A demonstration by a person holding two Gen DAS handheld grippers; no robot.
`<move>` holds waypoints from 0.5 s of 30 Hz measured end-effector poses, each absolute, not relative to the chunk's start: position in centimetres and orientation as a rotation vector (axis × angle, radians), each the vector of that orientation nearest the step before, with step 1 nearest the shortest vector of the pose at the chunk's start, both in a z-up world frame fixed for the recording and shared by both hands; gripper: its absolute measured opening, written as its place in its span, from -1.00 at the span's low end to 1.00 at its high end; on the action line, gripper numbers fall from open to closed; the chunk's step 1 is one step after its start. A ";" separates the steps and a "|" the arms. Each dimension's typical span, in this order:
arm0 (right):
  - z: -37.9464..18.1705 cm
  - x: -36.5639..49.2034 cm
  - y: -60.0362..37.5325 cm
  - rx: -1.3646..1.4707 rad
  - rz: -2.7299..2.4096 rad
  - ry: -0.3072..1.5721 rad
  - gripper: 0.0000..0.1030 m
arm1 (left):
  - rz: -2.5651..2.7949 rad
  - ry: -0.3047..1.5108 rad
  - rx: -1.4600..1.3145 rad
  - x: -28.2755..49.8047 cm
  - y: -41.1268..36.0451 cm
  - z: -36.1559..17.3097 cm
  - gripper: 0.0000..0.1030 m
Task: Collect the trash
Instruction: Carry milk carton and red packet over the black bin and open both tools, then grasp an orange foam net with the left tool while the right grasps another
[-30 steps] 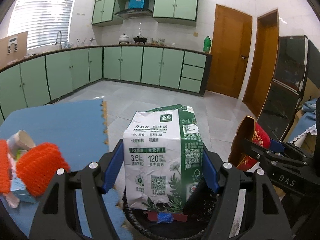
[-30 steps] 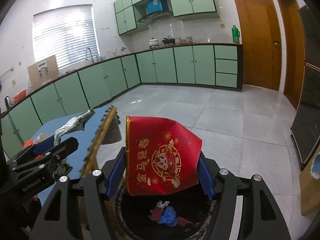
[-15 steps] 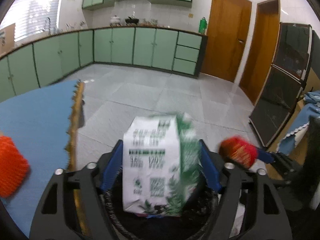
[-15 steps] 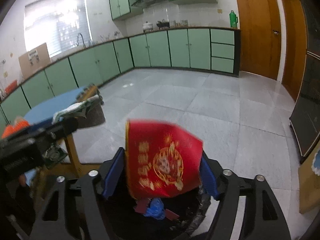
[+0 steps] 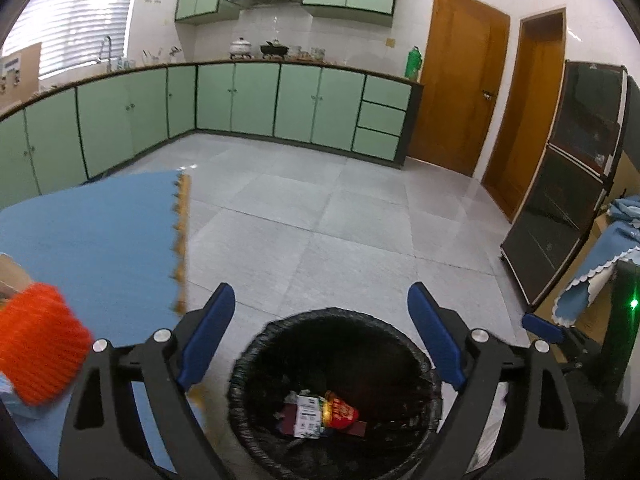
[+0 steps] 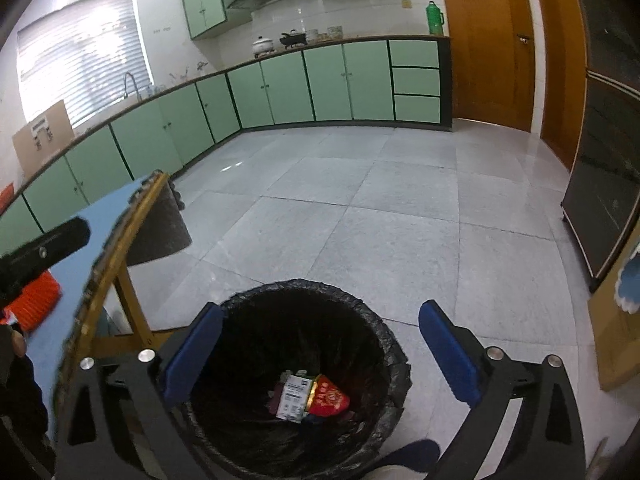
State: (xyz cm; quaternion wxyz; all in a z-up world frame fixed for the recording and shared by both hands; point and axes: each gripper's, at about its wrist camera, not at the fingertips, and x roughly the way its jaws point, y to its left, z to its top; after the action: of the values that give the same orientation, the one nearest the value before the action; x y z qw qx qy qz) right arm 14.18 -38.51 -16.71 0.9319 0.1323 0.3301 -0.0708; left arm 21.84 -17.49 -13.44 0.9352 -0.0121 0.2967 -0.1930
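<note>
A round bin lined with a black bag (image 5: pixel 240 364) (image 6: pixel 394 354) stands on the tiled floor below both grippers. At its bottom lie the white and green milk carton (image 5: pixel 306 420) (image 6: pixel 292 398) and the red printed bowl (image 5: pixel 340 414) (image 6: pixel 328 398), side by side among older scraps. My left gripper (image 5: pixel 320 304) hangs over the bin, its jaws opening with nothing between them. My right gripper (image 6: pixel 322 322) is also above the bin, jaws still spreading and empty. The right gripper's blue fingertip (image 5: pixel 542 326) shows at the right of the left wrist view.
A table with a blue mat (image 5: pixel 88 232) (image 6: pixel 68 312) and a wooden edge stands left of the bin. An orange knitted sleeve (image 5: pixel 38 344) (image 6: pixel 36 300) is over it. Green cabinets line the far wall; a dark glass cabinet (image 5: pixel 568 184) stands at right.
Both grippers opened and let go: the milk carton dropped from the left and the red bowl from the right into the bin. Both hands sank a little toward it.
</note>
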 end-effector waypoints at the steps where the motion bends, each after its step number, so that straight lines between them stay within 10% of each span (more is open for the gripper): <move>1: -16.1 13.9 -38.2 0.276 -0.141 0.666 0.88 | -0.384 0.600 -0.025 21.6 -16.9 -13.1 0.67; 15: -10.3 12.9 -29.1 0.235 0.016 0.563 0.88 | -0.206 0.522 -0.034 16.5 -6.2 -8.5 0.71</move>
State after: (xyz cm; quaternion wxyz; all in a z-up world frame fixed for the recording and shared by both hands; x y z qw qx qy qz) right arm 12.86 -29.06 -10.31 0.9539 0.1158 0.2769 0.0079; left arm 16.54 -6.23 -8.49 0.9608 -0.0166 0.2574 -0.1014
